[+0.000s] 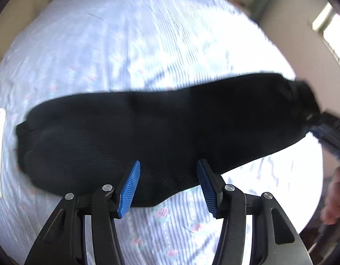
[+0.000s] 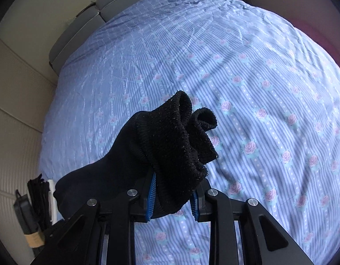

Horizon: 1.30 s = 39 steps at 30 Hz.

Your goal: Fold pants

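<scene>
The black pants (image 1: pixel 148 132) lie stretched across a blue striped floral bed sheet (image 1: pixel 125 44), folded into a long band. My left gripper (image 1: pixel 167 185) is open, its blue pads (image 1: pixel 129 187) just above the near edge of the pants, holding nothing. My right gripper (image 2: pixel 172 198) is shut on the ribbed end of the pants (image 2: pixel 176 137) and holds it lifted above the sheet (image 2: pixel 258 88). In the left wrist view the right gripper (image 1: pixel 329 128) shows at the pants' right end.
A grey headboard or bed frame (image 2: pixel 81 28) borders the far left of the bed. Dark objects and a white item (image 2: pixel 39 198) sit at the bed's left edge. A window (image 1: pixel 331 28) is at the right. The person's hand (image 1: pixel 335 198) shows at the right.
</scene>
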Available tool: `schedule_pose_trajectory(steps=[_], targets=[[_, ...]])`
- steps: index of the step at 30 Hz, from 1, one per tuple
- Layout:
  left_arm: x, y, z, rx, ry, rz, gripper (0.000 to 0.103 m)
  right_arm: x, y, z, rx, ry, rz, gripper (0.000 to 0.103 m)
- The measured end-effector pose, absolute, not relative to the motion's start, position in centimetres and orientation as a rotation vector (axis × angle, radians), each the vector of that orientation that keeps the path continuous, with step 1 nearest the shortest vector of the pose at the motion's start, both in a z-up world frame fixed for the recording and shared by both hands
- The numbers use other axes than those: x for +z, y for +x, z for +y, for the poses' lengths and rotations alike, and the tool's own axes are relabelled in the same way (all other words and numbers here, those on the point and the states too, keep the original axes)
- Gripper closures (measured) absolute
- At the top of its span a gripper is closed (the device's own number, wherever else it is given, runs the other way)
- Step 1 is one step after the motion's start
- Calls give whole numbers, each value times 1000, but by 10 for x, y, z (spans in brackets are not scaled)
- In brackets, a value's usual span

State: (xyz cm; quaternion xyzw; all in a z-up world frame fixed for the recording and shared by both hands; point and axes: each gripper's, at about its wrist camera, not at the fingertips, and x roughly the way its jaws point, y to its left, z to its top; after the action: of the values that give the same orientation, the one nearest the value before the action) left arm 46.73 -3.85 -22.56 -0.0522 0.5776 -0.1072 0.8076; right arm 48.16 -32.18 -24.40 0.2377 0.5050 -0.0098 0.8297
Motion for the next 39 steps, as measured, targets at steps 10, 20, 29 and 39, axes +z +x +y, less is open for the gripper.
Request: schedule_pose_trajectory(steps=[10,20,29,39], targets=[[-146,447,81,-109,-219,1100,49,-162,484,-208,36,266,981,76],[-148,403,210,-12,-331,1071,49,-150,509,-37,196,51,977,80],[-169,377,273,52,-361,1101,49,-221,504,89,335,-230,1079,85],[-183,377,298,110,-379,1122,38,-265,481,135,470,-323,1178,72]])
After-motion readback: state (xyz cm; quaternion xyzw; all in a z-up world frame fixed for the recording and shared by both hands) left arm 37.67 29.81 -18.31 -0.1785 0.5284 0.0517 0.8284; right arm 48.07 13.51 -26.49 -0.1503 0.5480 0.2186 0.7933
